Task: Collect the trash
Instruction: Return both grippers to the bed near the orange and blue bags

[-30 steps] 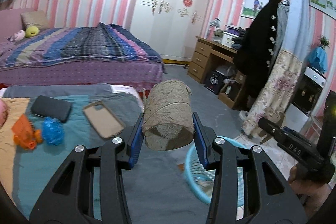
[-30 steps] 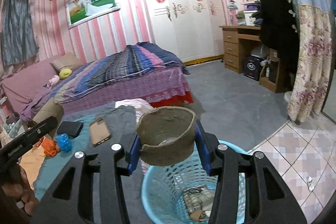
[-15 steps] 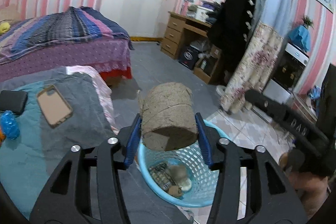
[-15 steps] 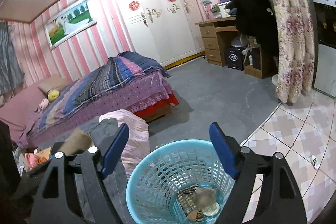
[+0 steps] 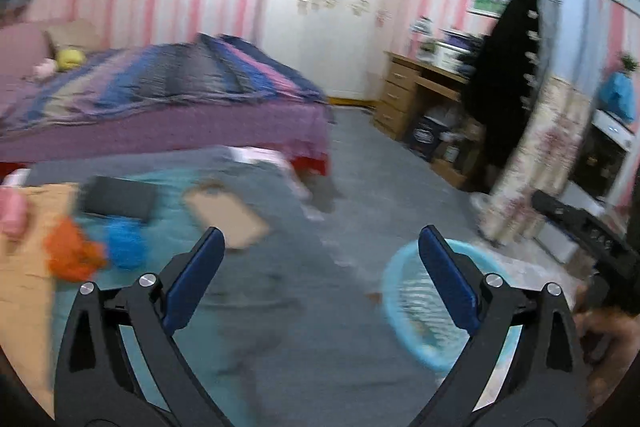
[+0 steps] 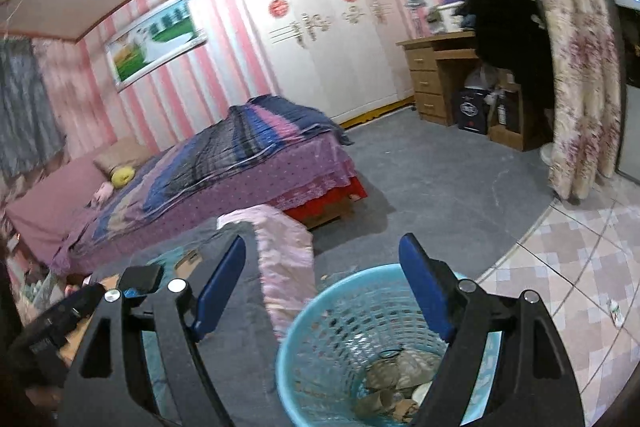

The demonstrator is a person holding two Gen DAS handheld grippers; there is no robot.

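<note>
A light blue mesh trash basket (image 6: 320, 331) stands on the floor under my right gripper (image 6: 322, 279), which is open and empty. Brown cardboard trash (image 6: 396, 383) lies in the basket. In the blurred left wrist view the basket (image 5: 400, 291) is low on the right. My left gripper (image 5: 320, 271) is open and empty over the grey cover. On the covered surface at the left lie an orange crumpled piece (image 5: 70, 251) and a blue crumpled piece (image 5: 126, 241).
A black case (image 5: 118, 197) and a tan phone case (image 5: 226, 215) lie on the cover. A pink cloth (image 6: 286, 251) hangs off its edge. A bed (image 6: 224, 163), a wooden desk (image 6: 444, 75) and a flowered curtain (image 6: 580, 83) surround the grey carpet.
My left gripper has opened and the brown roll is gone from it. It has swung back left over the cover. The basket holds more trash. The right gripper stays open above the basket.
</note>
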